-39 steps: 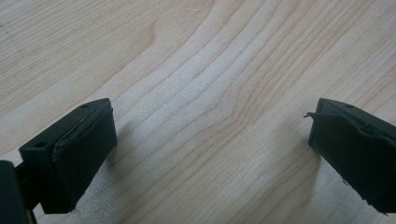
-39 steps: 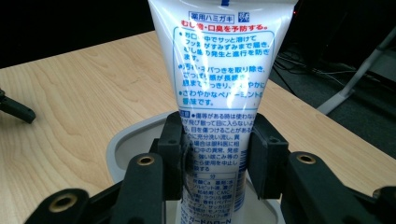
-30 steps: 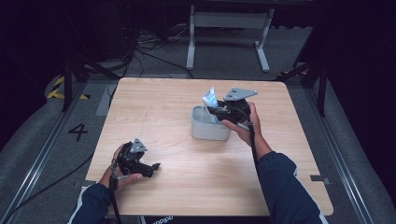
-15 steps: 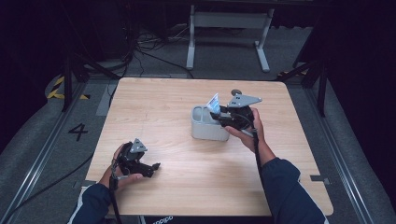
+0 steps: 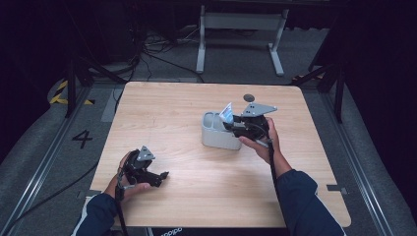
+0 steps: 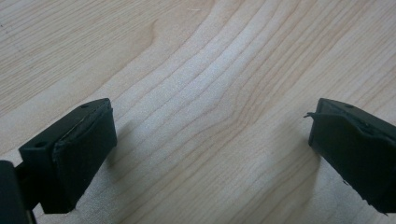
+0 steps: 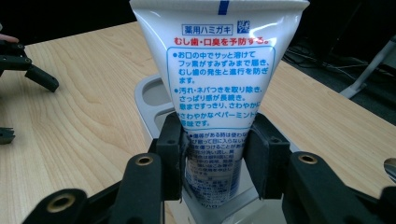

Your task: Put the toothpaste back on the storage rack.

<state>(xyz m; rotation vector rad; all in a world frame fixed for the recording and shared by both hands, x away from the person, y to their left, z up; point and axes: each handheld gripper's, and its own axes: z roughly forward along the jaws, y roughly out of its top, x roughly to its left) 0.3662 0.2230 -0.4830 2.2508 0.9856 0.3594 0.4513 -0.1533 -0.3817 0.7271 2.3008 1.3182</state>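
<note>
Holding the toothpaste tube point(image 7: 219, 70) clamped in your right gripper point(image 7: 217, 154) over the grey holder point(image 5: 219, 133), lower it into a compartment; your left gripper point(image 6: 205, 154) rests apart.

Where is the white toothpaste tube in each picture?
High view: the white plastic toothpaste tube with blue print sits right of centre, sticking up from the grey plastic holder, at the right gripper.
Left gripper view: not in it.
Right gripper view: centre, upright, clamped by the black fingers.
Shared landmark: the light wooden table.
</note>
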